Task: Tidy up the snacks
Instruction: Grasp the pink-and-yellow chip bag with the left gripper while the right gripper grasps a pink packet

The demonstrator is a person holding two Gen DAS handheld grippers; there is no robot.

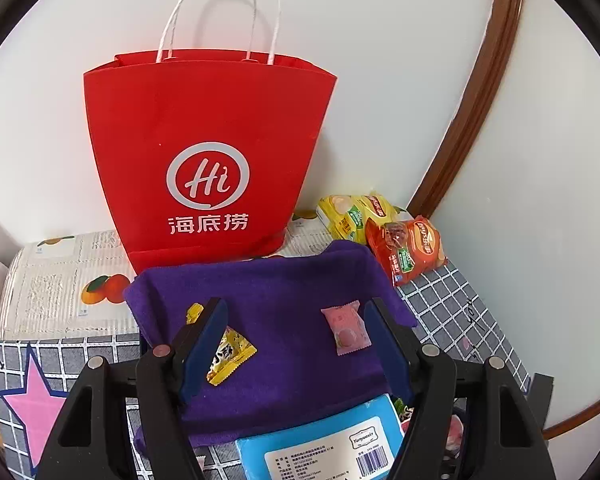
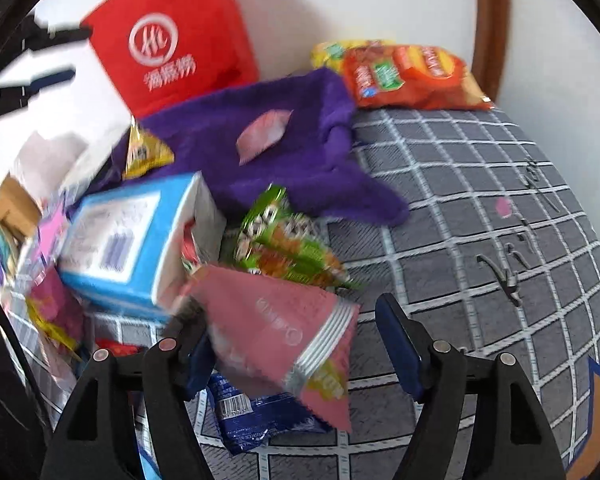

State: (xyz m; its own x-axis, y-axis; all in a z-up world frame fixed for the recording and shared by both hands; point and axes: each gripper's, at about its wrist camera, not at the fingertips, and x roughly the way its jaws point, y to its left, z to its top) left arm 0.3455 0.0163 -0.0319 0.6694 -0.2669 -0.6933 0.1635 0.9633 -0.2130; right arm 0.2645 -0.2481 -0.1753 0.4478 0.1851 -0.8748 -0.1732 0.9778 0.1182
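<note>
The right tongs (image 2: 296,344) stood with their jaws apart over a grey checked cloth (image 2: 480,208), a pink snack packet (image 2: 276,332) lying between them against the left jaw and clear of the right one. Just beyond it lay a green packet (image 2: 288,240) and, to the left, a blue-and-white box (image 2: 128,236). Farther off, a purple towel (image 2: 300,148) carried a small pink sweet (image 2: 264,136), with a red paper bag (image 2: 172,36) standing at the far left and an orange crisp bag (image 2: 412,76) at the far right.

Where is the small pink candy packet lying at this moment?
In the left wrist view, the small pink candy packet lies on the purple cloth, right of centre, in front of the red paper bag, with a yellow snack packet to its left.
</note>
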